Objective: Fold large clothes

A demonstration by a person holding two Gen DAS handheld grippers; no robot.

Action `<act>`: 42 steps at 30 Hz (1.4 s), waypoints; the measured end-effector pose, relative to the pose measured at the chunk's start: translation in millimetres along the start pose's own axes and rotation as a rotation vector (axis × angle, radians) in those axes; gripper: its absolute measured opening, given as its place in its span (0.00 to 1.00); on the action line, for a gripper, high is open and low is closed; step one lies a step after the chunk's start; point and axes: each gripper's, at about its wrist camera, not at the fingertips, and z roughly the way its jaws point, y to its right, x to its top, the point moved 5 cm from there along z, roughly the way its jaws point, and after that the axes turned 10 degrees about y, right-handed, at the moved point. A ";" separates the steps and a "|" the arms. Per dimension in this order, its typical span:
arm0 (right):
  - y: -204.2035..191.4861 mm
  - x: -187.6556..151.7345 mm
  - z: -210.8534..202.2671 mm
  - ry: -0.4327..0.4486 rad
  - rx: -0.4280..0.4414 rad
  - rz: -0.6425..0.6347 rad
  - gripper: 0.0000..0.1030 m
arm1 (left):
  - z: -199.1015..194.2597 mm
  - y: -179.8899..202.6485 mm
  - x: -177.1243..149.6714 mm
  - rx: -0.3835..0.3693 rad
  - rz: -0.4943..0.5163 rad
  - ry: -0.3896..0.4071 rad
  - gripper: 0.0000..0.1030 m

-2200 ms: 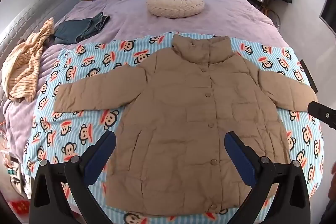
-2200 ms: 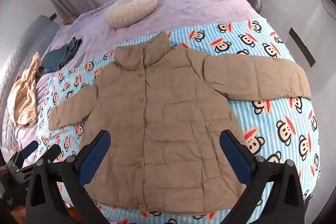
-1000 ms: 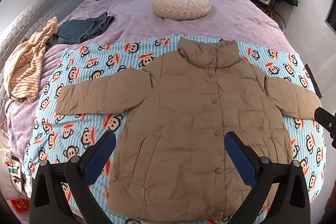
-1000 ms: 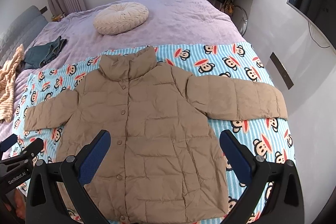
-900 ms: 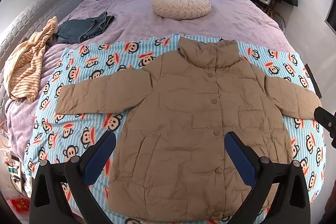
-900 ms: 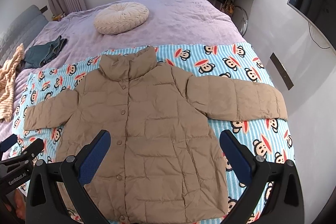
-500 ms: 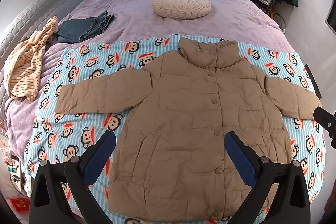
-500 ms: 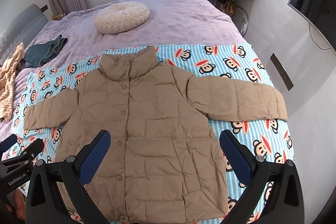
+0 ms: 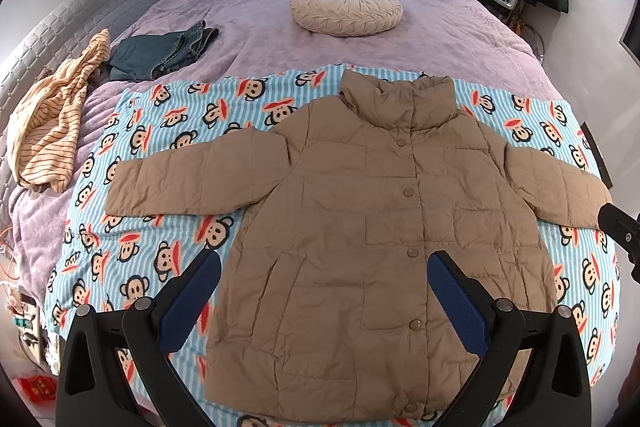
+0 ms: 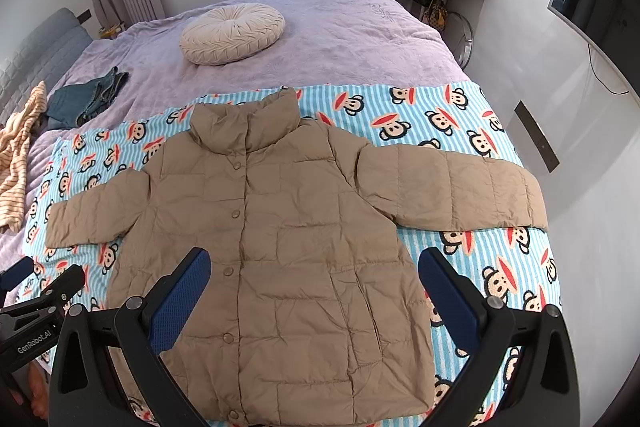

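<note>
1. The jacket (image 9: 360,227) lies face up and buttoned on the monkey blanket (image 9: 160,131), which covers the near part of the bed (image 9: 440,35). The collar points to the far edge, the hem to the near edge, and both sleeves are spread out sideways. No fold is made yet.

2. Both tongs hang above the hem and grip nothing: the left tongs (image 9: 324,291) have their jaws wide apart, and so do the right tongs (image 10: 314,285).

3. The likely first step is to bring the sleeves in. Take each cuff, not the mid-sleeve, so the whole sleeve travels as one piece: left sleeve (image 9: 188,183) for the left tongs, right sleeve (image 10: 452,187) for the right.

4. The right cuff lies at the bed's right edge (perhaps drooping over it), so pinch it from above and lift before drawing it in, or it may drag the blanket.

5. Lay each sleeve flat across the chest, crease at the shoulder seam.

6. The padding looks puffy and springy; press folds down and expect them to rise again.

7. Keep the work on the blanket, well away from the cushion (image 9: 346,9), jeans (image 9: 160,51) and striped top (image 9: 52,123) toward the far and left edges.
</note>
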 end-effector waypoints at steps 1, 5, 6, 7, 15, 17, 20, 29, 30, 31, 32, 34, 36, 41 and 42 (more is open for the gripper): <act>0.3 -0.4 0.3 -0.001 0.000 0.000 1.00 | -0.4 -0.9 0.5 -0.001 0.000 0.000 1.00; -0.1 -0.4 0.4 -0.002 0.000 0.001 1.00 | -0.2 -0.3 0.3 -0.001 0.002 0.000 1.00; 0.1 -1.3 0.2 -0.001 -0.001 0.001 1.00 | -0.1 -0.3 0.4 -0.001 0.001 0.001 1.00; -0.5 -1.3 -0.2 -0.001 -0.001 0.000 1.00 | -0.3 -1.1 0.7 -0.001 0.000 0.000 1.00; -1.0 -1.3 -0.6 -0.001 0.000 0.001 1.00 | -0.1 -0.4 0.7 -0.001 0.001 -0.001 1.00; -1.3 -1.5 -0.3 -0.001 -0.001 0.000 1.00 | -0.1 -0.6 0.8 -0.001 0.001 0.000 1.00; -1.5 -1.5 -0.2 -0.002 0.000 -0.002 1.00 | 0.1 -0.6 0.9 -0.001 0.000 -0.002 1.00; -2.2 -2.1 -0.9 -0.001 -0.002 0.001 1.00 | 0.1 -0.7 1.1 -0.001 0.000 -0.002 1.00; -2.5 -1.9 -0.9 -0.001 -0.002 0.001 1.00 | 0.0 -0.6 1.1 -0.001 0.000 -0.002 1.00; -2.0 -2.0 -0.6 -0.002 -0.002 0.001 1.00 | -0.2 -1.2 1.4 -0.001 0.000 -0.002 1.00; -1.8 -2.1 -0.5 -0.003 -0.001 0.001 1.00 | 0.1 -0.5 1.2 -0.001 0.000 -0.002 1.00; -1.8 -2.2 -0.5 -0.003 -0.001 0.001 1.00 | -0.2 -1.2 1.6 -0.001 -0.001 -0.002 1.00; -2.4 -1.7 -0.7 -0.003 -0.001 0.000 1.00 | 0.1 -0.5 1.5 -0.001 0.000 -0.002 1.00; -1.8 -2.3 -0.4 -0.004 -0.002 0.001 1.00 | 0.2 -0.6 1.7 -0.001 -0.001 -0.003 1.00; -2.3 -1.8 -0.5 -0.004 -0.001 0.002 1.00 | 0.3 -0.4 1.7 -0.001 -0.001 -0.003 1.00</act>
